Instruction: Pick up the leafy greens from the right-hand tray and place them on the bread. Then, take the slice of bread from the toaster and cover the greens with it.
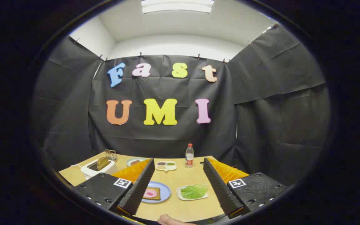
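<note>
My gripper (177, 184) is open, held above the near part of the wooden table (180, 175), with nothing between its two black ridged fingers (141, 184). Between and below them lies a leafy green (194, 191) on a small white tray (181, 196). Left of it, a blue plate (167, 191) carries a brown bread slice (157, 196) with a pink round topping (150, 193), partly hidden by the left finger. Beyond the left finger stands a white toaster (96, 169) with a brown bread slice (102, 162) sticking up from its slot.
A water bottle with a red cap (189, 155) stands at the table's far edge. A divided white dish (166, 165), a small plate (135, 161) and a wire rack (111, 154) sit near it. A fingertip (169, 220) shows at the near table edge.
</note>
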Tool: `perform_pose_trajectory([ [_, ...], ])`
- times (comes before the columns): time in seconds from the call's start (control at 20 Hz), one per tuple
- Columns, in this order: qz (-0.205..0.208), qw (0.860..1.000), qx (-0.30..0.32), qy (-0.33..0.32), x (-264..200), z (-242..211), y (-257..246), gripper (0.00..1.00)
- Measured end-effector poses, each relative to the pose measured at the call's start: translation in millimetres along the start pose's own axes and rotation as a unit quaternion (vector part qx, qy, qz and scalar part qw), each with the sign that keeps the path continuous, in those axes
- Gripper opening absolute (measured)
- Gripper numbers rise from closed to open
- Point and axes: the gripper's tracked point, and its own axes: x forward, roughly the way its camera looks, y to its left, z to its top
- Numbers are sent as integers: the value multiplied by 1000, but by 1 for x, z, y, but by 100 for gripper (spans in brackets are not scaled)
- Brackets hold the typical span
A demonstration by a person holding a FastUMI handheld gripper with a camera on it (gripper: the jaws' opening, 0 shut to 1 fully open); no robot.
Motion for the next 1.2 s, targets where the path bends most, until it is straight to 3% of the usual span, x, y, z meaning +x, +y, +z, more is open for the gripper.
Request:
perform_pose_trajectory([
  [0.65,-12,1000,-1,27,32,-31,-11,96],
  [1.0,-27,994,0,107,123,-100,-51,96],
  [1.2,-60,986,-4,155,187,-160,-90,96],
])
